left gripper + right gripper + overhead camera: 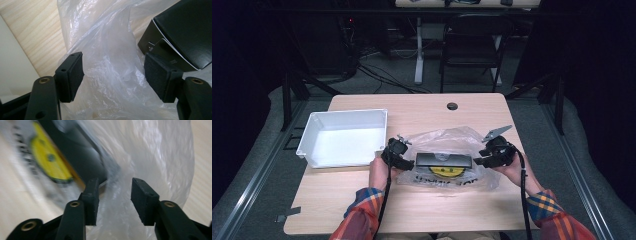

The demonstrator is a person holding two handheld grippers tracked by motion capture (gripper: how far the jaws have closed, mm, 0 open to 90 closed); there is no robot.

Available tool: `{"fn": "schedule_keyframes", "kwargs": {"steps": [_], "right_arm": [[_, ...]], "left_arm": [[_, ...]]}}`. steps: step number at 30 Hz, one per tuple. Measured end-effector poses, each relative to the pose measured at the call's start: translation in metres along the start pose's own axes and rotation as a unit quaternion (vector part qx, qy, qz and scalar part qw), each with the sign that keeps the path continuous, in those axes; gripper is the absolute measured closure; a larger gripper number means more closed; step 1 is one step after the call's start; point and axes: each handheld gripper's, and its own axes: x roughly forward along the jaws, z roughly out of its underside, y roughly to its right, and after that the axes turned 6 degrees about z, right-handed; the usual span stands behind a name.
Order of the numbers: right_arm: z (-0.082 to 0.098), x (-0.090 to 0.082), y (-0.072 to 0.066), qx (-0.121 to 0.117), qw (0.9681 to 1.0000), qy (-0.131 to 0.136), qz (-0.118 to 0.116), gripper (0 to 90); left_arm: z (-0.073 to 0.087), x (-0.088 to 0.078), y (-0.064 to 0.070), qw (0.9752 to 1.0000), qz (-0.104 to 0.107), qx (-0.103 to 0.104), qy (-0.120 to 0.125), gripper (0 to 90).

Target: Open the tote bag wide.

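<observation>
The black box lies in a clear plastic bag printed with a yellow smiley, at about 6 o'clock from the worktop's centre and a little short of the near edge. At 9 o'clock from the bag, an empty white bin stands just beside it, its left rim at the worktop's left edge. Bare wood lies open toward 12 o'clock, up to the round cable hole, and along the near edge between the plaid sleeves.

The left gripper sits at the bag's 9 o'clock end, level, pointing inward at the box. In the left gripper view its jaws stand wide with loose film between them, the pads clear of it and the box corner just beyond one pad.

The right gripper sits at the 3 o'clock end, pointing inward. In the right gripper view its jaws stand partly apart, film bunched between the pads and pressed by neither.
</observation>
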Motion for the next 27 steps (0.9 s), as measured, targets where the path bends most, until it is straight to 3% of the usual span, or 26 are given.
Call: {"fn": "schedule_keyframes", "kwargs": {"steps": [3, 5, 7, 11, 13, 14, 16, 19, 20, 21, 22, 27], "right_arm": [[0.001, 0.019, 0.003, 0.011, 0.9994, -0.028, 0.018, 76.1], [0.001, 0.028, 0.006, 0.027, 0.9993, -0.02, 0.018, 85.6], [-0.001, 0.037, 0.008, 0.041, 0.9986, -0.019, 0.027, 88.8], [-0.001, 0.053, 0.013, 0.055, 0.9954, -0.031, 0.072, 90.0], [0.0, 0.058, 0.015, 0.045, 0.9943, -0.053, 0.081, 90.0], [0.003, 0.061, 0.014, 0.047, 0.9941, -0.048, 0.084, 90.0], [0.003, 0.059, 0.013, 0.024, 0.9929, -0.077, 0.088, 90.0], [0.007, 0.055, 0.011, 0.014, 0.9931, -0.083, 0.082, 90.0], [0.008, 0.052, 0.011, 0.0, 0.9922, -0.095, 0.08, 90.0], [0.01, 0.052, 0.01, 0.008, 0.9931, -0.084, 0.081, 90.0], [0.011, 0.049, 0.012, -0.005, 0.992, -0.096, 0.082, 90.0], [0.01, 0.052, 0.012, -0.011, 0.9891, -0.09, 0.116, 88.0]], "left_arm": [[0.0, 0.0, 0.0, 0.9999, 0.008, 0.005, 0.005, 42.0], [0.0, 0.001, 0.001, 0.9999, 0.004, 0.011, 0.001, 51.8], [0.0, 0.003, 0.002, 0.9999, 0.003, 0.015, 0.002, 60.6], [0.0, 0.009, 0.004, 0.9997, 0.002, 0.021, -0.014, 75.5], [0.0, 0.01, 0.005, 0.9993, 0.002, 0.026, -0.028, 80.0], [0.001, 0.01, 0.006, 0.9993, -0.003, 0.026, -0.028, 82.1], [0.001, 0.008, 0.007, 0.9987, 0.001, 0.031, -0.04, 84.5], [0.004, 0.005, 0.01, 0.9975, 0.002, 0.042, -0.057, 86.7], [0.005, 0.004, 0.01, 0.9971, 0.004, 0.044, -0.062, 87.6], [0.006, 0.003, 0.012, 0.9966, 0.003, 0.049, -0.067, 87.9], [0.006, 0.003, 0.012, 0.9961, 0.006, 0.054, -0.07, 88.2], [0.009, 0.002, 0.017, 0.9933, -0.001, 0.067, -0.095, 88.7]]}}
